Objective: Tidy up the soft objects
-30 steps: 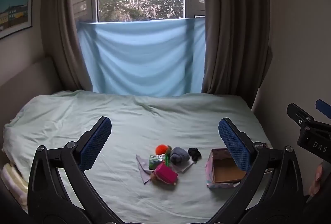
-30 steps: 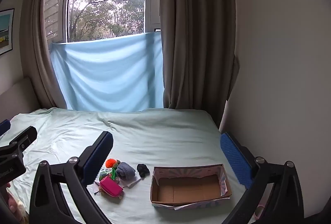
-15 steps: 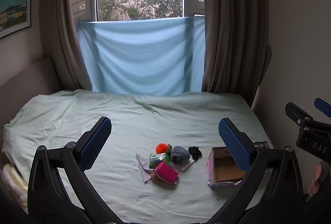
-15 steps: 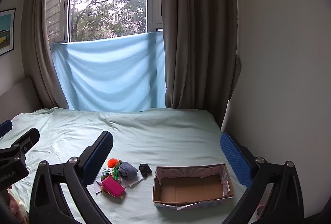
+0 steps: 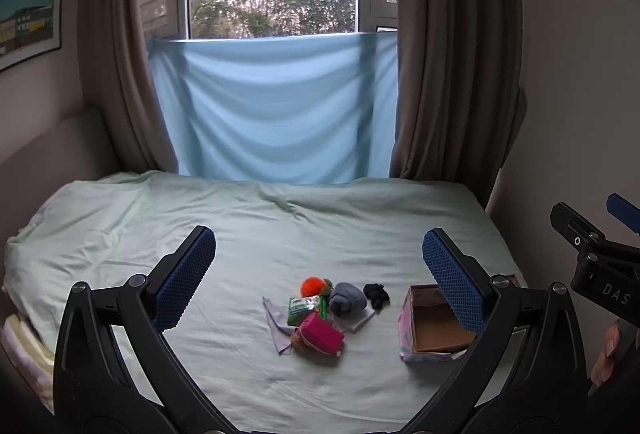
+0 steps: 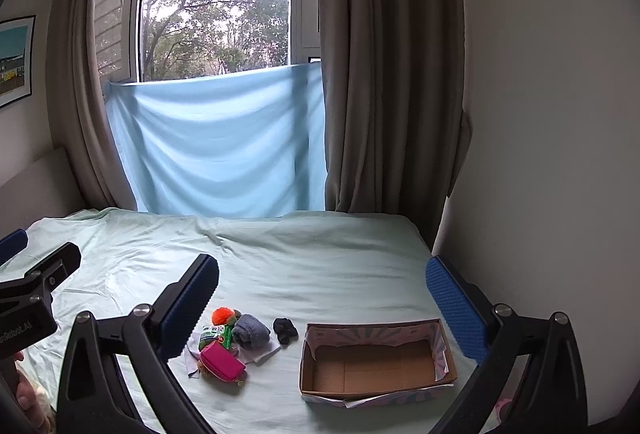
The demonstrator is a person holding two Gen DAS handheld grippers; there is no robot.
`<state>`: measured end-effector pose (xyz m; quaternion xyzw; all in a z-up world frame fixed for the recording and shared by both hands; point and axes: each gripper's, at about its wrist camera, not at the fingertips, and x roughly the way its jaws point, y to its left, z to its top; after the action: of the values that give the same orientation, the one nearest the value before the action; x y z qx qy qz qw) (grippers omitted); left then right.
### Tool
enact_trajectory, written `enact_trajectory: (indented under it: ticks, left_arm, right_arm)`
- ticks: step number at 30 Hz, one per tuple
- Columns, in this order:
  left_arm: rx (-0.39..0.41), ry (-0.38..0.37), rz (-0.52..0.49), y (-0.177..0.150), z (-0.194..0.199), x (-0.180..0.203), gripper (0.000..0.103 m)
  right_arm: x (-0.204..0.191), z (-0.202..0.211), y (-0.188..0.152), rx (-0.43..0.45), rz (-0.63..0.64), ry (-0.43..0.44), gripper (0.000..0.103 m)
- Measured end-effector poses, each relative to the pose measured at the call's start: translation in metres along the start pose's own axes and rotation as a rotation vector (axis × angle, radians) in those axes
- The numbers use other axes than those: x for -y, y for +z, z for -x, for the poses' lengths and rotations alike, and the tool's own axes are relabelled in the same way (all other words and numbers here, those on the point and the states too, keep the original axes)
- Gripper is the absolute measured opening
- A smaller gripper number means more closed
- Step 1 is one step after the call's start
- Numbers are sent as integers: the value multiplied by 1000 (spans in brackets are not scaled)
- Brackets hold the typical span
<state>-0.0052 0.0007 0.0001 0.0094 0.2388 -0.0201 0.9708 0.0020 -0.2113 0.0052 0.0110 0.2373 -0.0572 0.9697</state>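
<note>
A small heap of soft things lies on the pale green bed: an orange pompom (image 5: pixel 312 285), a grey rolled cloth (image 5: pixel 347 298), a black sock (image 5: pixel 376 294), a green packet (image 5: pixel 302 306) and a pink pouch (image 5: pixel 322 334). In the right wrist view the same pink pouch (image 6: pixel 222 360), grey cloth (image 6: pixel 251 330) and black sock (image 6: pixel 285 330) sit left of an empty cardboard box (image 6: pixel 376 364). My left gripper (image 5: pixel 316 274) hangs open well above and short of the heap. My right gripper (image 6: pixel 320 298) is open too, raised over the bed, holding nothing.
The bed (image 5: pixel 280 230) fills the lower room, with a wall (image 6: pixel 540 153) tight along its right side. Brown curtains (image 5: pixel 452 53) and a blue sheet (image 5: pixel 276 109) cover the window behind. A hand (image 5: pixel 606 354) grips the right tool's handle at the edge.
Both cameras have tilted up slightly, so the heap and box sit a little lower in each view. Nothing on the bed has moved and both grippers stay open.
</note>
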Motion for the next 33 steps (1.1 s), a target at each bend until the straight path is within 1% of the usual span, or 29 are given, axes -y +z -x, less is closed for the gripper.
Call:
enact_trajectory:
  ticks: [13, 22, 33]
  left_arm:
    - [-6, -18, 12, -2, -2, -5, 103]
    - [-9, -20, 9, -4, -4, -4, 103]
    - [-10, -24, 4, -3, -6, -4, 103]
  right_arm:
    - [-1, -1, -1, 6, 11, 2, 103]
    - [-1, -1, -1, 13, -1, 12, 103]
    - [-3, 0, -2, 17, 4, 4, 103]
